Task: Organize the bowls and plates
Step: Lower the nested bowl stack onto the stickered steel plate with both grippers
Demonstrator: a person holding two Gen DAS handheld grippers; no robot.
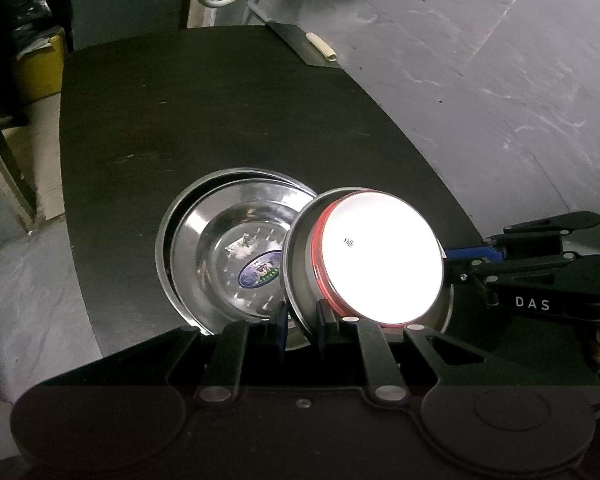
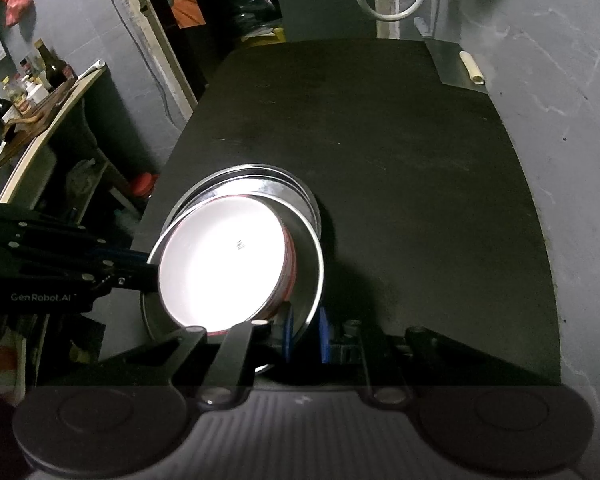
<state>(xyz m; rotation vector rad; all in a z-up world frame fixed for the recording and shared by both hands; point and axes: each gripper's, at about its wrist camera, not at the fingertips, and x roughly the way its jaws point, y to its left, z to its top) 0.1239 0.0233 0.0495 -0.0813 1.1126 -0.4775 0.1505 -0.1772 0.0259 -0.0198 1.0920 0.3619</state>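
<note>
A steel plate [image 1: 300, 292] carries a white bowl with a red rim [image 1: 380, 256] and is held tilted above a stack of steel plates [image 1: 228, 248] on the black table [image 1: 220, 120]. My left gripper [image 1: 302, 320] is shut on the near rim of the tilted steel plate. My right gripper [image 2: 304, 332] is shut on the same plate's rim [image 2: 312, 276] from the other side; the white bowl [image 2: 220, 264] glares brightly there. The right gripper also shows in the left wrist view [image 1: 452, 264], at the plate's right edge. The stack shows behind it [image 2: 260, 176].
A small metal sheet with a rolled paper [image 1: 320, 46] lies at the table's far right corner. A grey wall [image 1: 500, 80] runs along the right. A side shelf with bottles [image 2: 40, 88] stands left of the table. A yellow bin [image 1: 40, 68] sits far left.
</note>
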